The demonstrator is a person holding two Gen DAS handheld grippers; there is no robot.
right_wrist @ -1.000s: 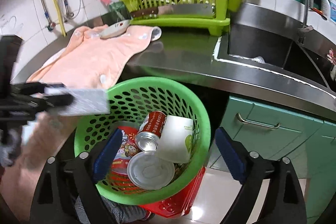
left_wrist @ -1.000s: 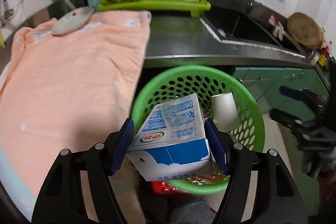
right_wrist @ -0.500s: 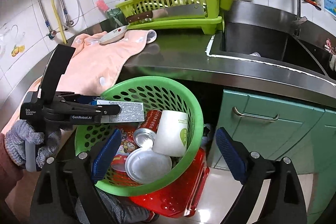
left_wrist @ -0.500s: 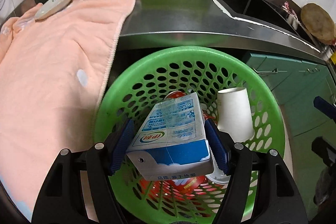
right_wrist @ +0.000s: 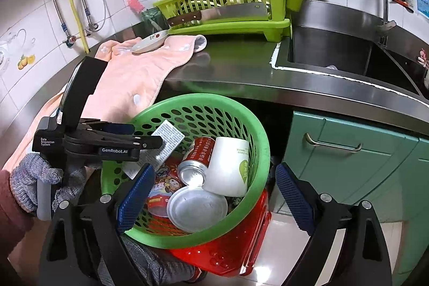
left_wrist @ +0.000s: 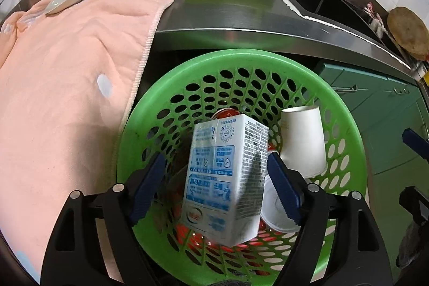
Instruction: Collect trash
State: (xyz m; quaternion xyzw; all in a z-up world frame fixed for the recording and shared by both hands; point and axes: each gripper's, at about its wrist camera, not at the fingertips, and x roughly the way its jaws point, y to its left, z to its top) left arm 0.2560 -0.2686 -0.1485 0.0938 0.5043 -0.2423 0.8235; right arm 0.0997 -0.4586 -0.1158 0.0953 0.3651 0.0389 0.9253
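Blue-white carton [left_wrist: 228,178] — now released, tilted

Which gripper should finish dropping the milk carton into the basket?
Left. The milk carton is between the open fingers of the left gripper, directly over the green basket. The right gripper is open and empty.

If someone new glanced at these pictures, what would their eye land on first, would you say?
Most likely the blue-and-white milk carton, tipping between the open fingers of the left tool over the bright green basket. Inside the basket lie a white paper cup and a red can. Behind, a peach towel drapes the steel counter.
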